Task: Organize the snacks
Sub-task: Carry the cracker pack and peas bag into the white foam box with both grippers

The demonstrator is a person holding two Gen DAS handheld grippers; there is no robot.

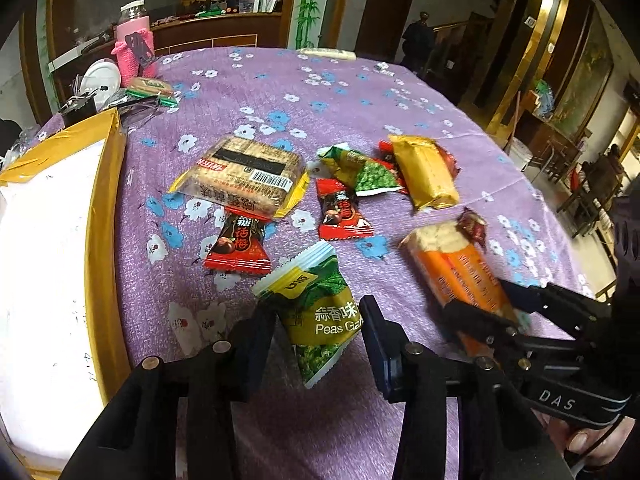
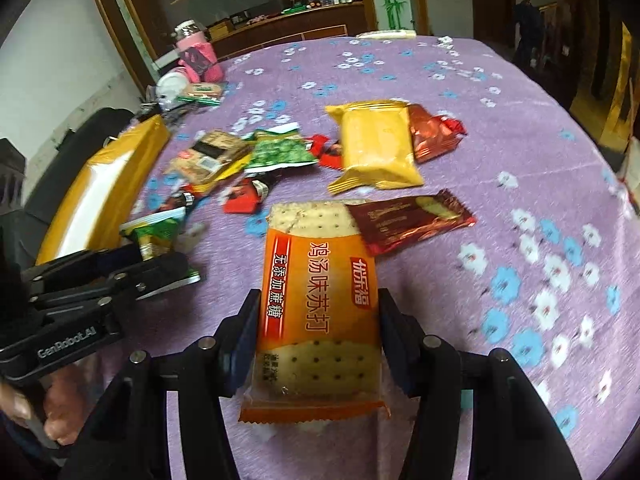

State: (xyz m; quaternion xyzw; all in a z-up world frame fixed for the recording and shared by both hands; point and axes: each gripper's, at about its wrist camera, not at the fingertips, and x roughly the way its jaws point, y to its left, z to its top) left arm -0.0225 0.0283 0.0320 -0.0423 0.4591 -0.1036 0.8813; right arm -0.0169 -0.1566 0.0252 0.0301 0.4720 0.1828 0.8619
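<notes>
On the purple flowered tablecloth (image 1: 304, 92) lies a spread of snack packs. My left gripper (image 1: 316, 320) is shut on a green garlic-peas pack (image 1: 312, 280), one pad against each side edge. The right wrist view shows the same gripper (image 2: 156, 256) low at the left with that green pack (image 2: 156, 232) in its jaws. My right gripper (image 2: 316, 308) is shut on an orange soda-cracker pack (image 2: 316, 280), holding it lengthwise near its lower end. It shows again as the right gripper (image 1: 480, 300) on the orange pack (image 1: 452, 264). A hand holds each gripper.
A yellow-walled box (image 1: 108, 184) with a white inside stands at the left. Loose snacks: a biscuit pack (image 1: 244, 176), red plum packs (image 1: 238, 244), a yellow cake pack (image 1: 424, 172), a brown wrapper (image 2: 408, 220). A pink-sleeved bottle (image 1: 134, 36) and dishes stand far left.
</notes>
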